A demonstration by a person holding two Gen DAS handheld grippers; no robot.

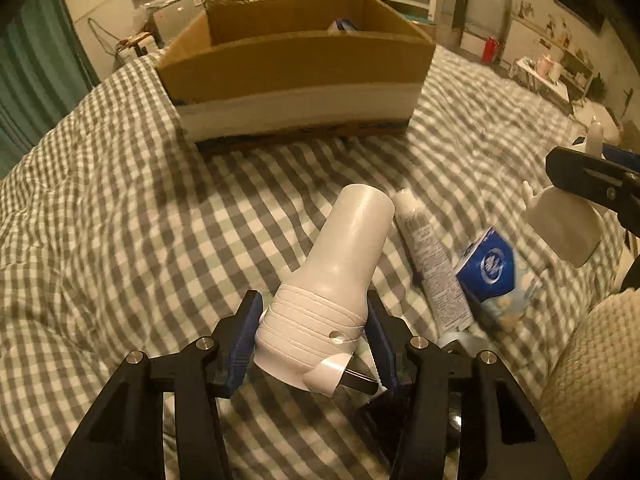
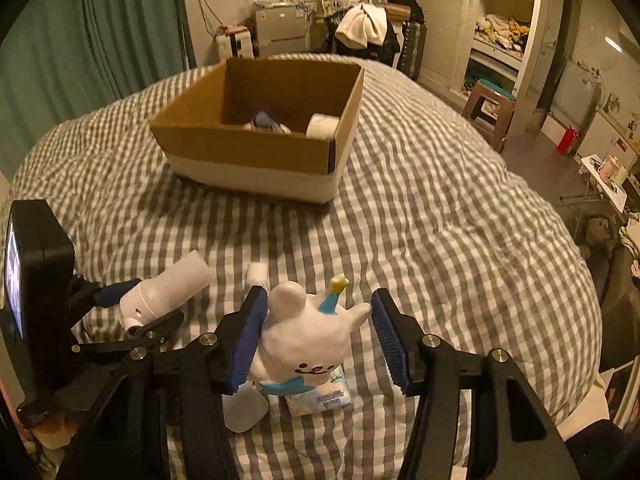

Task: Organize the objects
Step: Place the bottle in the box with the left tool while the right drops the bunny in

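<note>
My left gripper [image 1: 312,320] is shut on a white plastic device [image 1: 336,264] with a wide nozzle, held just above the checked bedspread. It also shows in the right wrist view [image 2: 160,292]. My right gripper [image 2: 320,328] is shut on a white cartoon figurine [image 2: 308,336] with a blue party hat; its ears touch both pads. Ahead stands an open cardboard box [image 1: 288,60], also in the right wrist view [image 2: 240,140], with a blue object [image 2: 266,120] and a white roll [image 2: 322,126] inside.
On the bed right of my left gripper lie a white tube [image 1: 432,264] and a blue tissue pack [image 1: 496,276]. A tissue pack [image 2: 324,398] and a white block [image 2: 244,408] lie under the figurine. The bed edge drops to floor on the right, with a stool [image 2: 488,108] beyond.
</note>
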